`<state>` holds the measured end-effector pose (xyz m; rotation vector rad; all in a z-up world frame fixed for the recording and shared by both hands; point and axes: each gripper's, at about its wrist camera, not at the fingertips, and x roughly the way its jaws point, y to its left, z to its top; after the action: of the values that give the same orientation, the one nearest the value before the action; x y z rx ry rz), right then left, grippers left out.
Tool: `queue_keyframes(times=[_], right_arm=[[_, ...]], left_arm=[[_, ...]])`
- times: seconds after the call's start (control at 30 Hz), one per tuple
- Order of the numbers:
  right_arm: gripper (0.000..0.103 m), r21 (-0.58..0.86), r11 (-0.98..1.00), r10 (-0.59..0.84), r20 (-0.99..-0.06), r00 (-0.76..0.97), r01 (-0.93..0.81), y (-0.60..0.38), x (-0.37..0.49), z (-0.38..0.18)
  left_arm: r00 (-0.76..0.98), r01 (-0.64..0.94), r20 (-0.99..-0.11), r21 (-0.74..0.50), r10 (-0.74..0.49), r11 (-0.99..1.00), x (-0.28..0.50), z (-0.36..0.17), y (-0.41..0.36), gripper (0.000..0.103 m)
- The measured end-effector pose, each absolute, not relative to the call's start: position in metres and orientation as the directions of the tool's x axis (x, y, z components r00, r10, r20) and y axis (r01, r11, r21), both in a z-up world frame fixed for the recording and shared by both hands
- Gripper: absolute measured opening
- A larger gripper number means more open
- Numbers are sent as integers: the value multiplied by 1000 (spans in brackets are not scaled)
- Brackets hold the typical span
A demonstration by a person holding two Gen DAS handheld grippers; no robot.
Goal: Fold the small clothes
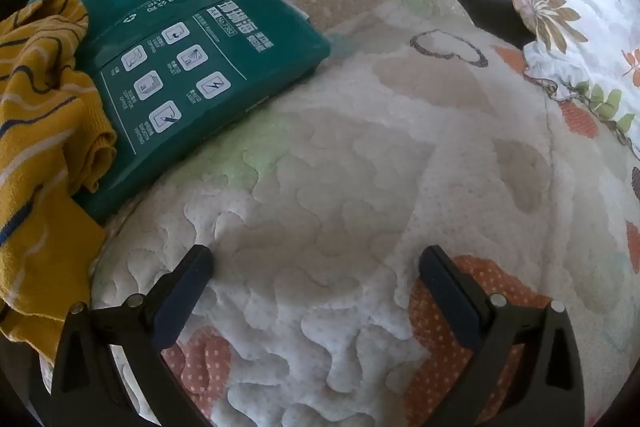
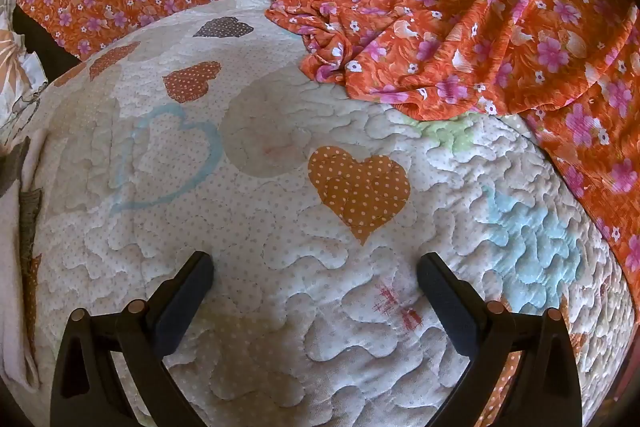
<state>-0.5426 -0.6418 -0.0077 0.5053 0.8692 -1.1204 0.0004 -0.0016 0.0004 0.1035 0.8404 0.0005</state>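
Your left gripper [image 1: 316,259] hung spread wide and empty over the quilt [image 1: 360,167], and your right gripper [image 2: 316,267] gaped the same. Beyond your left fingers, a mustard striped garment [image 1: 44,131] lay crumpled against a green package [image 1: 192,75]; farther right, orange floral cloth [image 2: 480,43] bunched.
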Motion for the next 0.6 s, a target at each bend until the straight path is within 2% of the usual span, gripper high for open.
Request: queue_keyframes(times=[0.6], right_arm=[[103,-61,377,-560,-810,175,924,-642,-543,-7]], left_arm=[[666,41,-746,66,22,997,0,0,-1,103]])
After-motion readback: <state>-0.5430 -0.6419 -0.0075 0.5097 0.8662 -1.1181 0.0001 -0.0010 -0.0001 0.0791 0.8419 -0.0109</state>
